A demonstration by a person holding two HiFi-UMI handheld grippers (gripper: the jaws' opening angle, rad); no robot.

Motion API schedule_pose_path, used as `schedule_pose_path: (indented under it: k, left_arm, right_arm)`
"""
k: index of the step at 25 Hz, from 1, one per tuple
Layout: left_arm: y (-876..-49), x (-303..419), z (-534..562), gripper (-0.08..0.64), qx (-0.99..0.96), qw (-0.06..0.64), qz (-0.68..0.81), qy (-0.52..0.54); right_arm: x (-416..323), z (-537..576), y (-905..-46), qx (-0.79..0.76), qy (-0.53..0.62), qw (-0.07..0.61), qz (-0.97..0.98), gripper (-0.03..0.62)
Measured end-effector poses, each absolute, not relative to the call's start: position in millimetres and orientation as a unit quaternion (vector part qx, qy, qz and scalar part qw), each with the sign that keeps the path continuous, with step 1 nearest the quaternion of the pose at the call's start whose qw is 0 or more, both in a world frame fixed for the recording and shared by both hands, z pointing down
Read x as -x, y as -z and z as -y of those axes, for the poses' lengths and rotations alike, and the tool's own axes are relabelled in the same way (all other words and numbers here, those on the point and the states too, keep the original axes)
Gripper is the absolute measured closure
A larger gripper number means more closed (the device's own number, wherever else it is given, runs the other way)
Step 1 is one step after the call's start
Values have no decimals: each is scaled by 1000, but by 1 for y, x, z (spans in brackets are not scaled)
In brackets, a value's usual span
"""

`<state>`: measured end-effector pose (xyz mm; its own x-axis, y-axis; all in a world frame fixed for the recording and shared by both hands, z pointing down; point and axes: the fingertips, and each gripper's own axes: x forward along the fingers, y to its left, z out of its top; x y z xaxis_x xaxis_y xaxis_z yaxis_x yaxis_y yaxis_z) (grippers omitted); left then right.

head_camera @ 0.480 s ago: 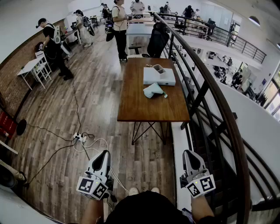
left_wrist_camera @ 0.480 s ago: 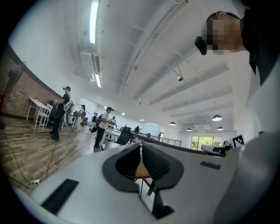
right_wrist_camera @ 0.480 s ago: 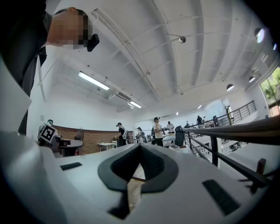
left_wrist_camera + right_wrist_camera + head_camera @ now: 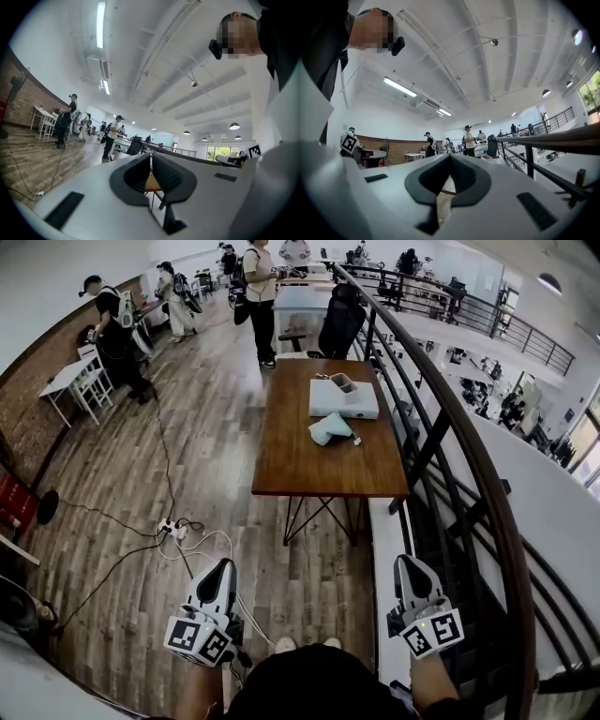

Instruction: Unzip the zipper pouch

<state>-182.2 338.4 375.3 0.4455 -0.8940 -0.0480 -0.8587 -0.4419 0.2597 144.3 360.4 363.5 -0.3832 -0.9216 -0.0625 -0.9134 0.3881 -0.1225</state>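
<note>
A pale green zipper pouch (image 4: 329, 430) lies on a brown wooden table (image 4: 309, 470) some way ahead of me, just in front of a white box (image 4: 343, 400). My left gripper (image 4: 223, 570) hangs low at the bottom left of the head view, far from the table, its jaws shut with nothing between them. My right gripper (image 4: 407, 568) hangs low at the bottom right, beside the stair railing, also shut and empty. Both gripper views point up toward the ceiling and show the jaw tips together (image 4: 151, 161) (image 4: 449, 161).
A black curved railing (image 4: 450, 427) with a stairwell runs along the right of the table. A power strip and cables (image 4: 173, 532) lie on the wood floor at left. Several people stand at the far end, one by a black chair (image 4: 339, 324) behind the table.
The view has shifted slightly; the table and pouch sit marginally lower and closer in the head view. Both grippers remain low and shut.
</note>
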Motion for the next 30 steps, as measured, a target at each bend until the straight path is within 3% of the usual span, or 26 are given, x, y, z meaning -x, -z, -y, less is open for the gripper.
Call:
schedule_pose_path:
  k: [13,15,18,25,27,30]
  left_arm:
    - [-366,160,-348,532,-849,88,514,88]
    - [-367,155,-348,524,-849,88,514,85]
    - [-369,147,-349,512,-850,88,513,80]
    - [-372,123,-346,387,-853,87,510,72]
    - [-372,113,-345,303,-855,86,508,67]
    - [-373,98,-345,282,-858,82,503,56]
  right_arm:
    - [-164,-370,-352,556,32,95,-825,593]
    - [-167,-370,-353,553,34,94,-827,515]
    - [-173,-373,-355,551,37,95,-828,510]
    - [-187,-377,-356,542,40,102,-833,461]
    - [-192,-379,-354,536,35,102,-837,355]
    - [-205,-382,-352,540,25,105,-835,291]
